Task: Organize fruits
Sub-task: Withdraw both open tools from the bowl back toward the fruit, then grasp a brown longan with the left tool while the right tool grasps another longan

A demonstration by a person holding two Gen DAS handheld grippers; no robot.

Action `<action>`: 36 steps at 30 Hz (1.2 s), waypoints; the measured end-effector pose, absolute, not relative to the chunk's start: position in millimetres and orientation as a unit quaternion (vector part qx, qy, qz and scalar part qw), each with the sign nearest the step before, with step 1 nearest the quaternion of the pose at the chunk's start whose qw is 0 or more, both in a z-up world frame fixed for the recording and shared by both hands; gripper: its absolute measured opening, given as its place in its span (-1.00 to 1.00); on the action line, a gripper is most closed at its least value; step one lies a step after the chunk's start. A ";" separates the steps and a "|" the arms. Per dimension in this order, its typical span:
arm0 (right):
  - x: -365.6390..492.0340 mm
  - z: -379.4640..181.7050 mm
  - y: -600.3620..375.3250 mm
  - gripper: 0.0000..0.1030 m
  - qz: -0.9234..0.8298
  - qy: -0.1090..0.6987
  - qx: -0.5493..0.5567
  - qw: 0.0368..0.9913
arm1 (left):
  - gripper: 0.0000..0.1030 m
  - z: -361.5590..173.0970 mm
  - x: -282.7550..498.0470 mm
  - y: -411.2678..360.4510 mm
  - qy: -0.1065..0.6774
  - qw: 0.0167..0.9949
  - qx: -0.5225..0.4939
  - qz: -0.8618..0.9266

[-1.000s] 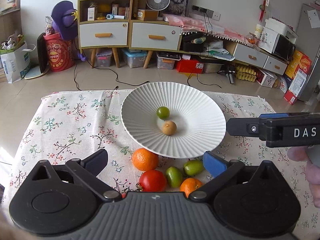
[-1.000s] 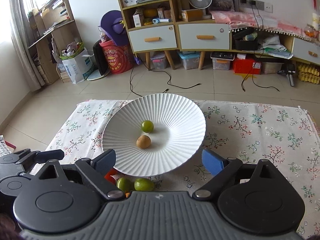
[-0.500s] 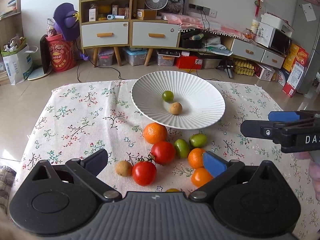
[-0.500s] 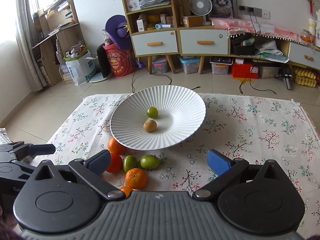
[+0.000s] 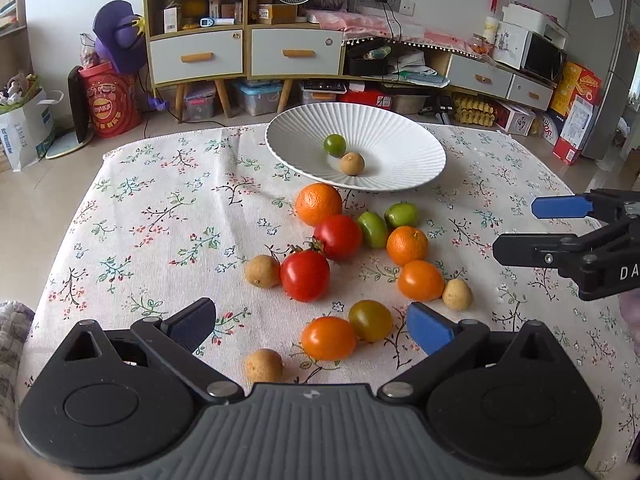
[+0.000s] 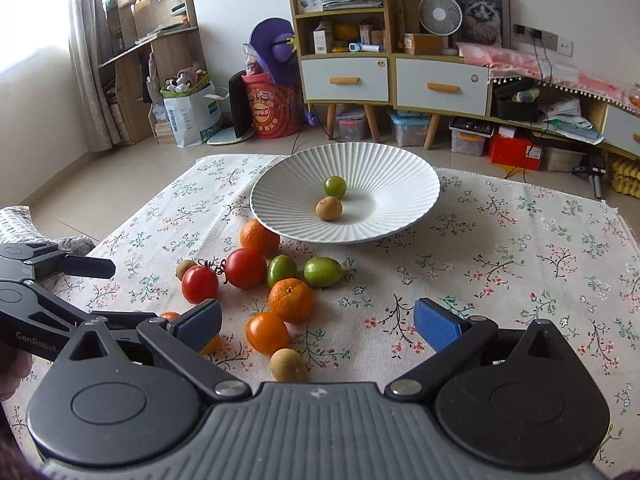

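A white ribbed plate (image 5: 404,184) (image 6: 404,232) holds a small green fruit (image 5: 334,144) (image 6: 335,186) and a brown longan (image 5: 352,163) (image 6: 329,208). In front of it on the floral cloth lie several loose fruits: an orange (image 5: 318,204), two red tomatoes (image 5: 305,281), green fruits (image 5: 372,229), mandarins (image 5: 407,245), longans (image 5: 262,271), and an orange tomato (image 5: 328,338). My left gripper (image 5: 310,320) (image 6: 120,292) hovers open above the nearest fruits, holding nothing. My right gripper (image 6: 316,316) (image 5: 516,227) is wide open and empty, near a mandarin (image 6: 291,299) and a longan (image 6: 287,364).
The floral tablecloth (image 5: 160,216) covers a low table whose far edge lies just behind the plate. Beyond it are a tiled floor, a drawer cabinet (image 5: 244,54), storage boxes and a red bucket (image 5: 110,100). A grey fabric (image 6: 24,224) lies at the table's left edge.
Both grippers have drawn back from the plate and dropped a little, so the whole spread of loose fruit now shows. The right jaws widened slightly. No fruit moved.
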State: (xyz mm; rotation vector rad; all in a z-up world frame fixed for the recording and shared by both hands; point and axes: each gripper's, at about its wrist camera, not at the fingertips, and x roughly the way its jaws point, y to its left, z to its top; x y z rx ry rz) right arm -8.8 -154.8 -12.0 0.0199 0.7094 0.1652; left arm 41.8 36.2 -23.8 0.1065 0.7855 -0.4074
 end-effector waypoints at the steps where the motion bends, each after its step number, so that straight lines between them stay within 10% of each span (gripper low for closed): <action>1: -9.8 -14.2 -153.6 0.98 0.082 0.349 0.006 0.934 | 0.87 -25.7 40.1 39.1 0.379 0.903 0.050 -0.199; 19: -15.0 -52.4 -133.7 0.79 0.113 0.400 -0.048 0.908 | 0.83 -60.7 36.6 61.6 0.398 0.891 0.042 -0.214; 36: -10.4 -57.6 -128.9 0.02 0.111 0.404 -0.056 0.906 | 0.00 -58.0 40.2 64.6 0.412 0.885 0.031 -0.217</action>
